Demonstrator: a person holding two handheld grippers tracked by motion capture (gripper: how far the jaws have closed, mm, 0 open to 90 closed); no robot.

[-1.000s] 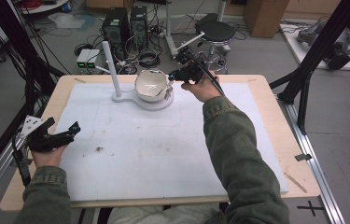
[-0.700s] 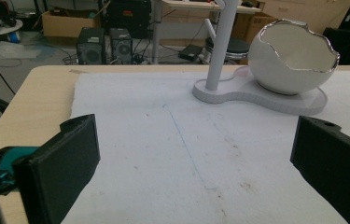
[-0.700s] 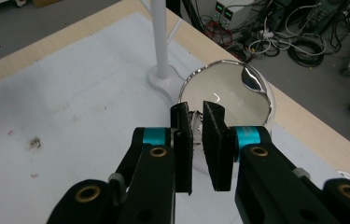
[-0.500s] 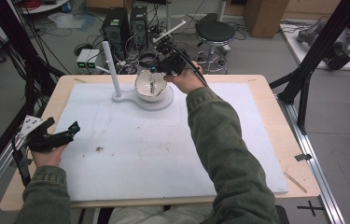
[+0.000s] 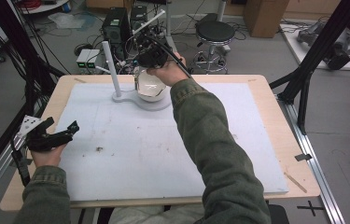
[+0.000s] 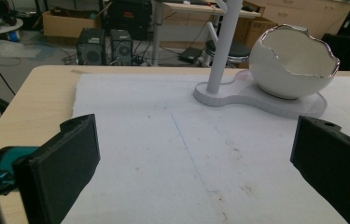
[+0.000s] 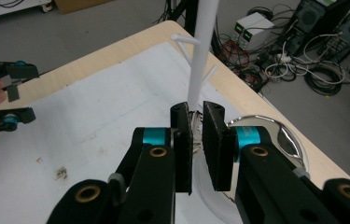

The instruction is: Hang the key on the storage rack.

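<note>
The right hand-held gripper (image 5: 150, 57) hangs just above the far rim of a white, cracked-eggshell-shaped ceramic bowl with a silvery edge (image 5: 149, 86). In the right gripper view its jaws stand nearly together, with only a narrow slot between the pads; something small and glinting sits in that slot, too small to identify, so whether anything is clamped cannot be told. Directly below and ahead of this hand-held gripper (image 7: 197, 140) the bowl (image 7: 275, 140) rests on a flat white stand base (image 5: 156, 103), and just beyond its tips rises the stand's slim white upright post with short side pegs (image 7: 200, 51).

The left hand-held gripper (image 5: 51, 136) lies well apart from the bowl, near the bench's (image 5: 275, 88) left edge, on a white foam mat (image 5: 163, 154). Its jaws are spread wide with nothing between them; from it, the bowl (image 6: 294, 60) and post (image 6: 224, 42) stand ahead and to the right.
</note>
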